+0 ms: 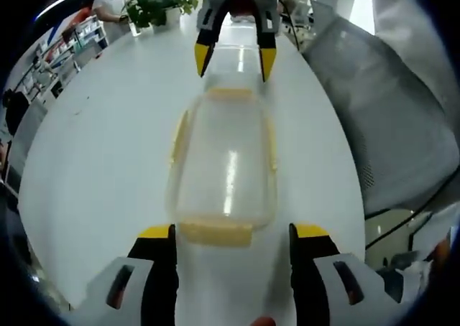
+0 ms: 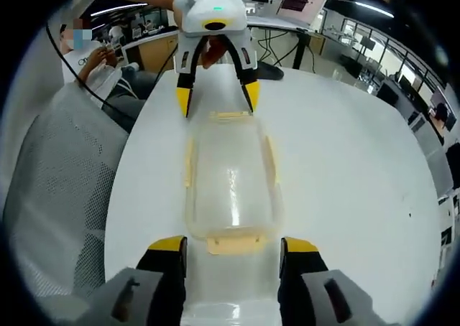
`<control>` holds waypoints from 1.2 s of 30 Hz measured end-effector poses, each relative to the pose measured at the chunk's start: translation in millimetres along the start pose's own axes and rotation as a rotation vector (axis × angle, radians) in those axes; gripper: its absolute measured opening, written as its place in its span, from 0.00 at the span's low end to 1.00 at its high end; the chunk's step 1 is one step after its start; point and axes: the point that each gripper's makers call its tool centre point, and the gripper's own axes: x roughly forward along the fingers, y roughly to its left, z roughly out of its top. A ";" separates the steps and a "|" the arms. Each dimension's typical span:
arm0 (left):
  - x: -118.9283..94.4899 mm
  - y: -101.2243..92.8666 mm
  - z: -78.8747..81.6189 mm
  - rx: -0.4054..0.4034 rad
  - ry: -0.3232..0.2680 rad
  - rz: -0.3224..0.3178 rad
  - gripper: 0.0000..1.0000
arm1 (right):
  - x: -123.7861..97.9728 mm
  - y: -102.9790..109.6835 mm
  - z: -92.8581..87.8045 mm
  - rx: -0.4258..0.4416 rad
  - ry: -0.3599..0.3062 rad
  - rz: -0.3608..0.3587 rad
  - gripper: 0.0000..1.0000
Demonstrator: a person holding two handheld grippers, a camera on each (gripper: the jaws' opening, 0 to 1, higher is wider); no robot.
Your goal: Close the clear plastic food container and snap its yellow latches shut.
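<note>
The clear plastic food container lies lengthwise on the white table, lid on, between the two grippers facing each other at its short ends. The left gripper has its fingers apart, flanking the near yellow latch. The right gripper likewise has its fingers spread, either side of the opposite end latch. A mesh chair stands beside the table.

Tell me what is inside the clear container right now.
Nothing visible: through the clear lid of the container, the white table shows through. Glare on the lid hides a strip. The left claw and right claw sit open at opposite ends.
</note>
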 end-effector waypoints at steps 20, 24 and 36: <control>6.8 3.4 -7.2 0.035 0.037 -0.030 0.51 | 12.5 0.5 -6.5 -0.033 0.048 0.034 0.42; 7.5 5.0 -7.7 0.040 0.040 -0.027 0.49 | 13.8 -1.5 -7.0 -0.053 0.055 0.025 0.42; 9.5 8.4 -5.9 0.059 0.042 -0.012 0.46 | 21.1 -1.6 -10.0 -0.053 0.069 0.027 0.44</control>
